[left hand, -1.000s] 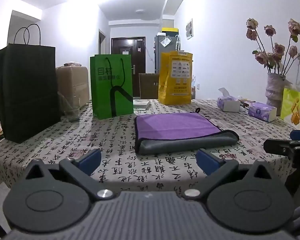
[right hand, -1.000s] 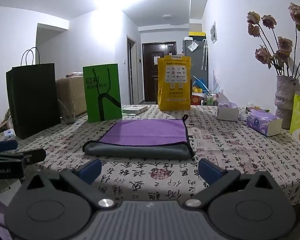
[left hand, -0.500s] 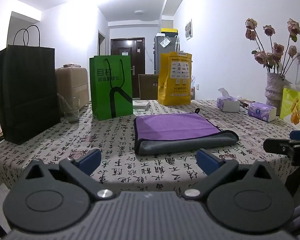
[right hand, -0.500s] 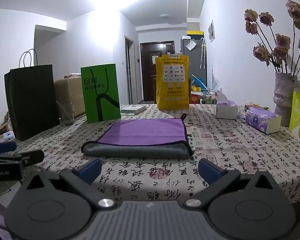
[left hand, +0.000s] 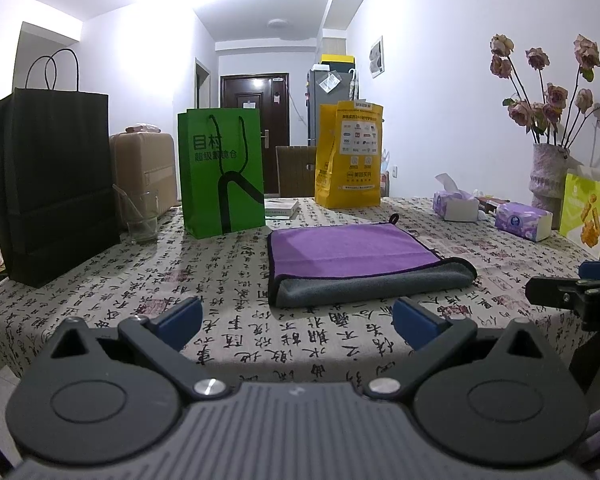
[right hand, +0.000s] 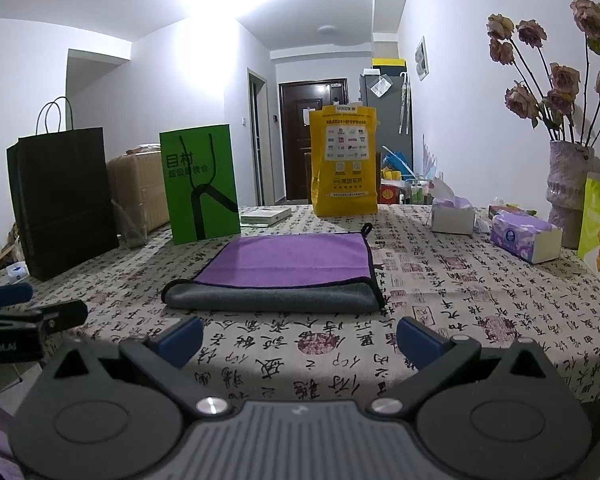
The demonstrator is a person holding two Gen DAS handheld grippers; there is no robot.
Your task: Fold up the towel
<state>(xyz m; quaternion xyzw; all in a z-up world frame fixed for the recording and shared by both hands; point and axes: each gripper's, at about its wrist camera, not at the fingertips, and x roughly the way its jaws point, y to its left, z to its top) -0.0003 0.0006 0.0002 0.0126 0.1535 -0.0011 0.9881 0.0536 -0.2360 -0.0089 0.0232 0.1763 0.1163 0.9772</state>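
Note:
A purple towel (left hand: 348, 246) with a grey underside lies folded on the table, its grey fold edge (right hand: 276, 300) toward me. It also shows in the right wrist view (right hand: 292, 258). My left gripper (left hand: 298, 318) is open and empty, near the table's front edge, short of the towel. My right gripper (right hand: 300, 334) is open and empty, also short of the towel. Each gripper shows at the edge of the other's view: the right one (left hand: 572, 290), the left one (right hand: 24, 320).
On the calligraphy-print tablecloth (left hand: 220, 280) stand a black bag (left hand: 52, 184), a green bag (left hand: 222, 168), a yellow bag (left hand: 348, 156), a glass (left hand: 140, 216), tissue boxes (left hand: 522, 220), a vase of dried roses (left hand: 548, 176) and a lime bag (left hand: 588, 216).
Both grippers have drifted slightly; the views shift a little. The towel has not moved and both grippers stay open.

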